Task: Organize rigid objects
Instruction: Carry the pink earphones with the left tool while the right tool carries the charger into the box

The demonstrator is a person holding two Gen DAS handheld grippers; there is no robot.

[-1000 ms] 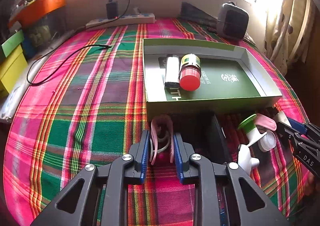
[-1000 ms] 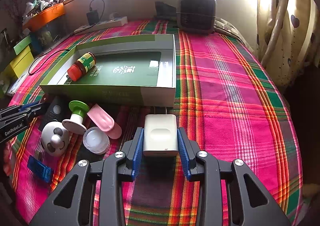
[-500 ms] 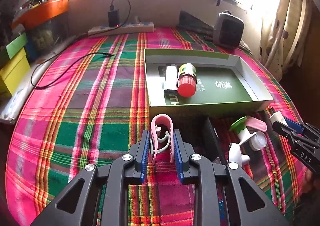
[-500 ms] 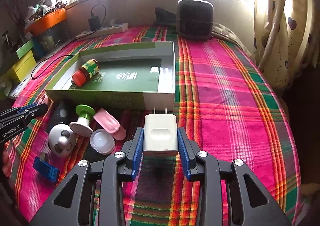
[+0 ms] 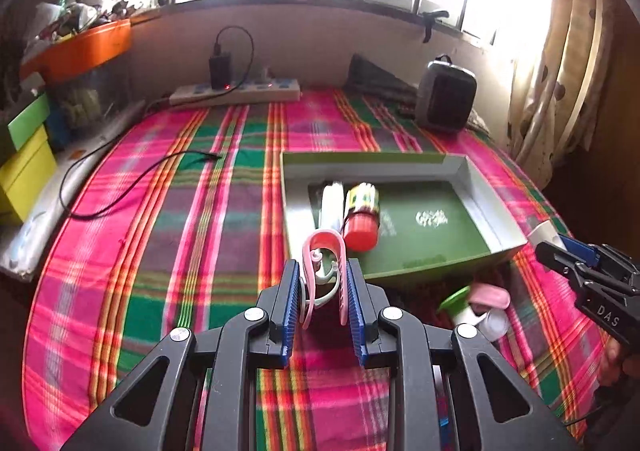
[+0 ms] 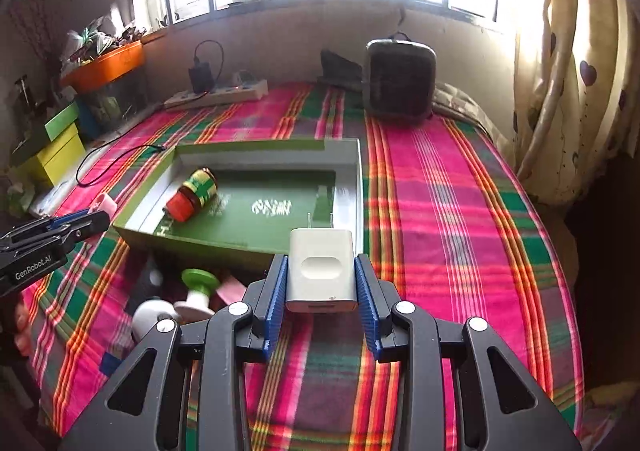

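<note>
Plaid-covered bed [image 6: 448,211] — green box tray [image 6: 358,171], power strip [image 5: 236,93], black heater [image 6: 400,79], small toys [image 6: 196,287].

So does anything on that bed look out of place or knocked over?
Yes. The red-capped jar lies tipped on its side inside the green shallow box. In front of the box, small items such as a green-topped white knob sit in a loose jumble on the plaid cloth.

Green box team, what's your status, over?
Left gripper shut on pink plastic clip. Right gripper shut on white charger. Shallow green box ahead, nothing blocking.
</note>
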